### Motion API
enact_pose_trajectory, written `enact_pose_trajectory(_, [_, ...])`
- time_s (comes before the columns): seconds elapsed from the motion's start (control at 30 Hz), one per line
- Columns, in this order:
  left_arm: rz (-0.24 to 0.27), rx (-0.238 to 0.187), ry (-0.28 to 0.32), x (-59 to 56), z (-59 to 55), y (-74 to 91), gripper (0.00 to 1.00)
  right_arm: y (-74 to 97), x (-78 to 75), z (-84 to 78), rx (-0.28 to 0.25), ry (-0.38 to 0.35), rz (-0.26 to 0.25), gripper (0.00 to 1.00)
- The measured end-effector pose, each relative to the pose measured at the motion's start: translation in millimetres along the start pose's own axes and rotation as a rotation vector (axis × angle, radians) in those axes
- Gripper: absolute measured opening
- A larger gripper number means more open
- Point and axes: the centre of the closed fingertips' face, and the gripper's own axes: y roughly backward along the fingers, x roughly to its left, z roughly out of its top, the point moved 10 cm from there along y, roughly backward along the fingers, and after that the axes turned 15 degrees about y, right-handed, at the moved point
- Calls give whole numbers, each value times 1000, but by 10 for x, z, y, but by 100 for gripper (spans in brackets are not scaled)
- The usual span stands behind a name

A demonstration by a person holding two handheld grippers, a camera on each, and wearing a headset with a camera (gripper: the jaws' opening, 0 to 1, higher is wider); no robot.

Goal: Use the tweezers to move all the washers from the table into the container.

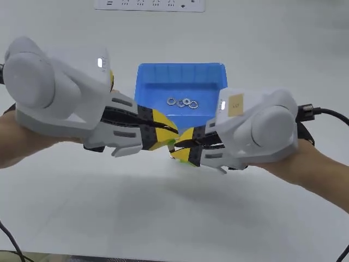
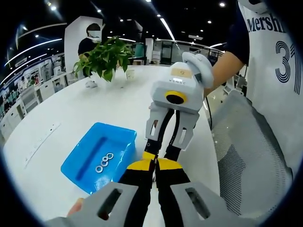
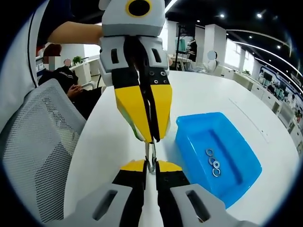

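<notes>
**Washers look home, tweezers between the two grippers**

From my seat I count four washers (image 1: 182, 102) lying in a short row on the floor of the blue container (image 1: 180, 66). I see none on the white tabletop (image 1: 163, 218) around it, though the grippers hide the patch just in front of the container. On that showing, I judge the moving is done or nearly so. What may remain is checking the hidden patch and setting the tool down.

The left hand-held gripper (image 1: 169, 131) and the right hand-held gripper (image 1: 180, 150) meet tip to tip just in front of the container. In the right gripper view the right one's jaws are pressed onto the thin metal tweezers (image 3: 150, 161). The left one's jaws are pressed together at the tweezers' far end. I cannot tell whether they actually pinch the tool.

Readable writing is scarce. The person's jersey (image 2: 274, 47) shows "Mersh" and a large "3", both cut off. The small yellow label (image 1: 235, 103) on the right gripper is too small to read.
</notes>
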Motion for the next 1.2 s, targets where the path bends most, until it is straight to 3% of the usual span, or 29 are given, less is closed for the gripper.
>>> enact_pose_trajectory(0.53, [-13, -5, -29, -11, 52, 29, 5, 29, -10, 46, -9, 5, -16, 8])
enact_pose_trajectory(1.2, [-13, 0, -22, 13, -19, -42, 5, -19, 19, -25, 2, -19, -16, 9])
